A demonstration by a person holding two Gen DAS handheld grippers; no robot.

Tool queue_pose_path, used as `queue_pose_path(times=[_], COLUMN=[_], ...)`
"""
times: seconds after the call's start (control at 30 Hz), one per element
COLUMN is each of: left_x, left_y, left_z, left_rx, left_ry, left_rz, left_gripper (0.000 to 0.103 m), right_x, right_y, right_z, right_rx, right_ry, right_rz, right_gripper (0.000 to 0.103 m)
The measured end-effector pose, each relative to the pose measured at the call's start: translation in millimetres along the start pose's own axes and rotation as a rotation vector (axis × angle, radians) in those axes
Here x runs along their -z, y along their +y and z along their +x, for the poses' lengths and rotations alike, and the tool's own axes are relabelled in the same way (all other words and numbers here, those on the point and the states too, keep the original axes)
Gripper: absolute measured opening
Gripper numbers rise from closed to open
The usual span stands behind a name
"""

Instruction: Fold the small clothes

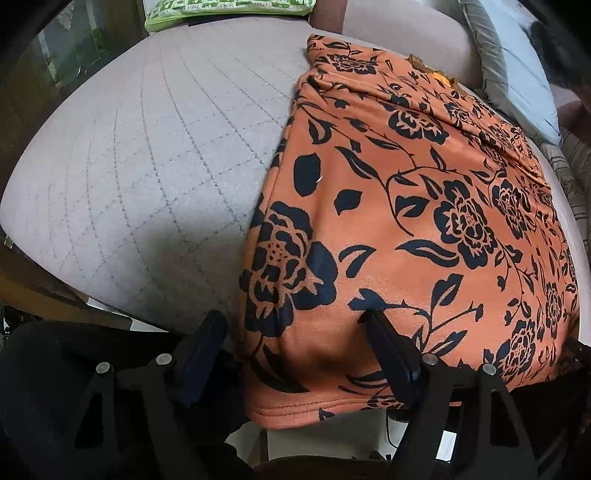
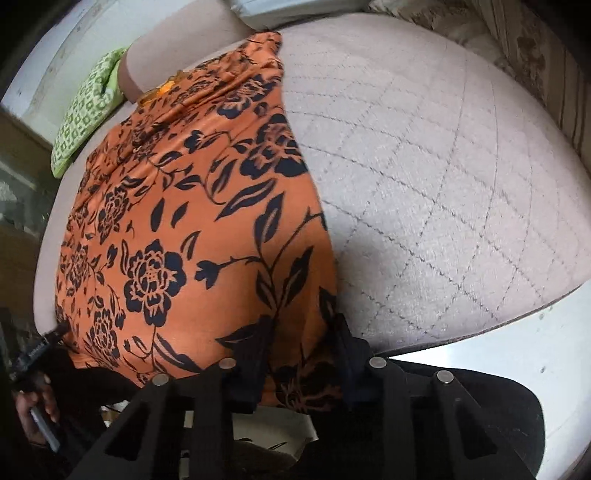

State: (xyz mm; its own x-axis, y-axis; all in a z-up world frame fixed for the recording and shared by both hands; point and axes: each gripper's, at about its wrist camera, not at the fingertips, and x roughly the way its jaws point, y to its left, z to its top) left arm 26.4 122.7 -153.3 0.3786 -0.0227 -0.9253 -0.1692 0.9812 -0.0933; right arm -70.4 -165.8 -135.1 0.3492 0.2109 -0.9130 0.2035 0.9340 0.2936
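An orange garment with black flowers [image 1: 399, 206] lies flat on a grey quilted seat cushion [image 1: 140, 155], its hem hanging over the front edge. My left gripper [image 1: 291, 321] stands open over the garment's near left corner. One finger is off the cloth on the cushion side; the other finger [image 1: 388, 343] rests on top of the fabric. In the right wrist view the same garment [image 2: 177, 229] fills the left half. My right gripper [image 2: 301, 332] straddles its near right corner with the jaws partly closed. Fabric sits between the fingers, and I see no firm pinch.
A green patterned pillow [image 1: 221, 11] lies at the back of the cushion, and a grey pillow [image 1: 509, 62] is at the far right. A person's hand [image 2: 35, 410] shows at the lower left. Pale floor [image 2: 524, 373] lies past the cushion's front edge.
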Motion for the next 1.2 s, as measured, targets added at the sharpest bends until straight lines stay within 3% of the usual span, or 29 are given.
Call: queue_pose_path(times=[0.23, 0.3, 0.4, 0.43, 0.47, 0.5, 0.53, 0.57, 0.63, 0.67, 0.7, 0.73, 0.77, 0.9, 1.0, 1.2], left_x=[-3, -3, -3, -3, -4, -5, -5, -5, -3, -3, -3, -5, -7, -17, -25, -25], left_y=[-4, -7, -9, -10, -9, -9, -8, -7, -9, -10, -11, -11, -8, 5, 5, 9], left_z=[3, 2, -3, -3, -2, -1, -1, -1, 0, 0, -2, -5, -9, -38, -51, -12], left_rx=[0.006, 0.008, 0.002, 0.0, 0.002, 0.006, 0.011, 0.018, 0.015, 0.024, 0.027, 0.046, 0.079, 0.192, 0.203, 0.173], left_ry=[-0.007, -0.009, -0.021, -0.022, -0.018, -0.015, -0.014, -0.017, -0.021, -0.024, -0.032, -0.036, -0.036, -0.113, -0.156, -0.013], left_rz=[0.019, 0.03, 0.048, 0.047, 0.043, 0.033, 0.023, 0.018, 0.044, 0.061, 0.075, 0.077, 0.063, -0.008, -0.002, -0.026], left_gripper=[0.071, 0.065, 0.051, 0.051, 0.051, 0.056, 0.063, 0.065, 0.059, 0.05, 0.022, 0.01, 0.01, 0.01, 0.01, 0.01], right_x=[1, 2, 3, 1, 0, -1, -2, 0, 4, 5, 4, 3, 1, -4, -11, -8], right_y=[11, 14, 16, 16, 14, 12, 10, 11, 22, 24, 22, 18, 11, 5, -3, -24], right_z=[-1, -7, -24, -27, -24, -18, -8, 0, 3, 3, 2, -1, -5, -31, -44, -15], right_rx=[0.039, 0.055, 0.023, 0.013, 0.004, 0.004, 0.013, 0.012, 0.05, 0.053, 0.044, 0.011, -0.077, -0.194, -0.279, -0.323], right_ry=[-0.008, -0.02, -0.061, -0.073, -0.068, -0.039, 0.001, 0.034, 0.013, 0.003, -0.002, 0.0, 0.01, -0.035, -0.062, 0.002], right_rz=[-0.047, -0.068, -0.045, -0.041, -0.032, -0.019, -0.009, -0.01, -0.08, -0.085, -0.071, -0.043, -0.004, 0.042, 0.087, 0.165], right_gripper=[0.034, 0.014, 0.013, 0.014, 0.016, 0.029, 0.043, 0.068, 0.069, 0.062, 0.028, 0.015, 0.008, 0.008, 0.008, 0.008])
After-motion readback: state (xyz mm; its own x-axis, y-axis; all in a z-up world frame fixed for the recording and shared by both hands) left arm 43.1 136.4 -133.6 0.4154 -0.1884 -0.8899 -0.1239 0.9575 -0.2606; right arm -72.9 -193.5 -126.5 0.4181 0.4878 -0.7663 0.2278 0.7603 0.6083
